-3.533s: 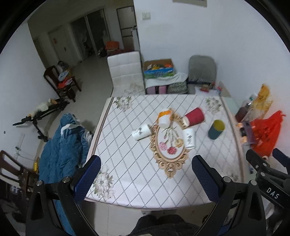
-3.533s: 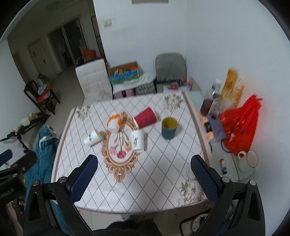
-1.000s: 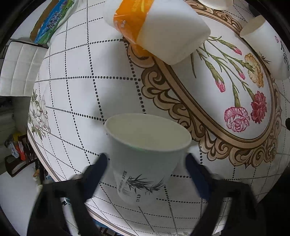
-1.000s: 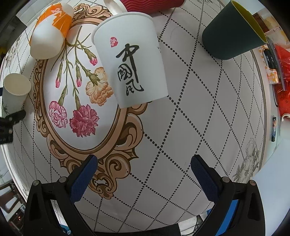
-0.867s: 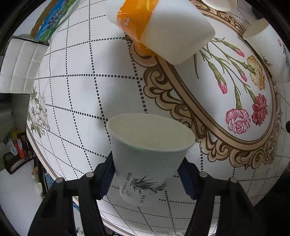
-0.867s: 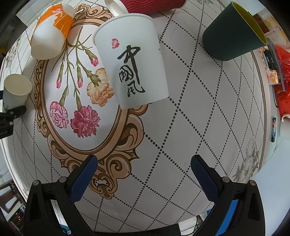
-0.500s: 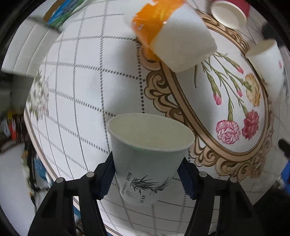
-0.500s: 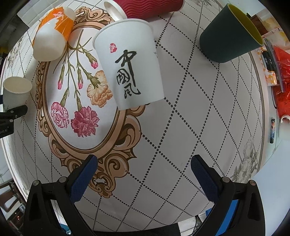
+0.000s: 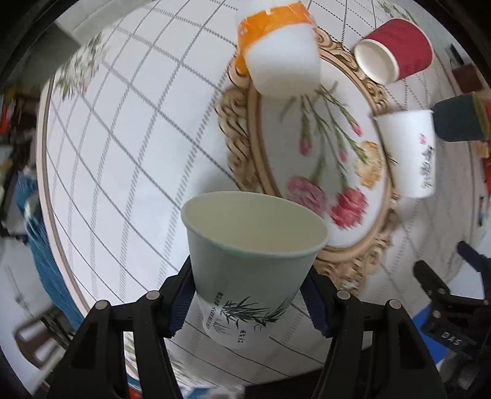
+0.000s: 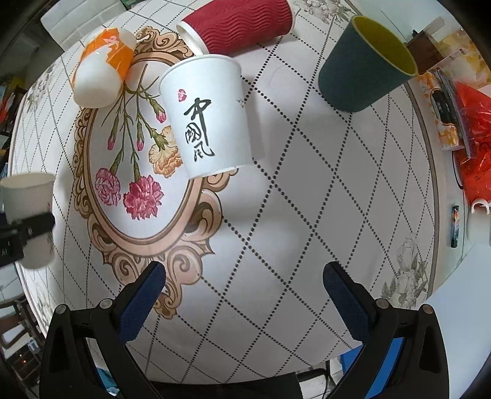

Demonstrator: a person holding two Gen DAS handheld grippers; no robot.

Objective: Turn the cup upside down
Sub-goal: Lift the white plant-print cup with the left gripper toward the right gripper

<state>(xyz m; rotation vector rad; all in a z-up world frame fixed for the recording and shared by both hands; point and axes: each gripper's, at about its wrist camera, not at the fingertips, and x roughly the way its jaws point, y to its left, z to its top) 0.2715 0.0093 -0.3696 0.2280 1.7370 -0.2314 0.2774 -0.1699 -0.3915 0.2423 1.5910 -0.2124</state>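
My left gripper (image 9: 248, 300) is shut on a pale green paper cup with a bamboo print (image 9: 248, 270). The cup is mouth up and lifted above the table's left part. It also shows at the left edge of the right wrist view (image 10: 27, 211), blurred. My right gripper (image 10: 242, 294) is open and empty above the tablecloth (image 10: 307, 214). A white paper cup with black calligraphy (image 10: 208, 119) stands mouth up ahead of it.
An orange and white cup (image 10: 101, 70) and a red ribbed cup (image 10: 239, 24) lie on their sides at the far end of the oval flower mat (image 10: 138, 172). A dark teal cup with yellow inside (image 10: 365, 61) stands at the right. Red bags and clutter (image 10: 472, 129) sit beyond the right edge.
My left gripper closed on the bamboo cup and has lifted it off the table, backing away. My right gripper has pulled back slightly and stays open.
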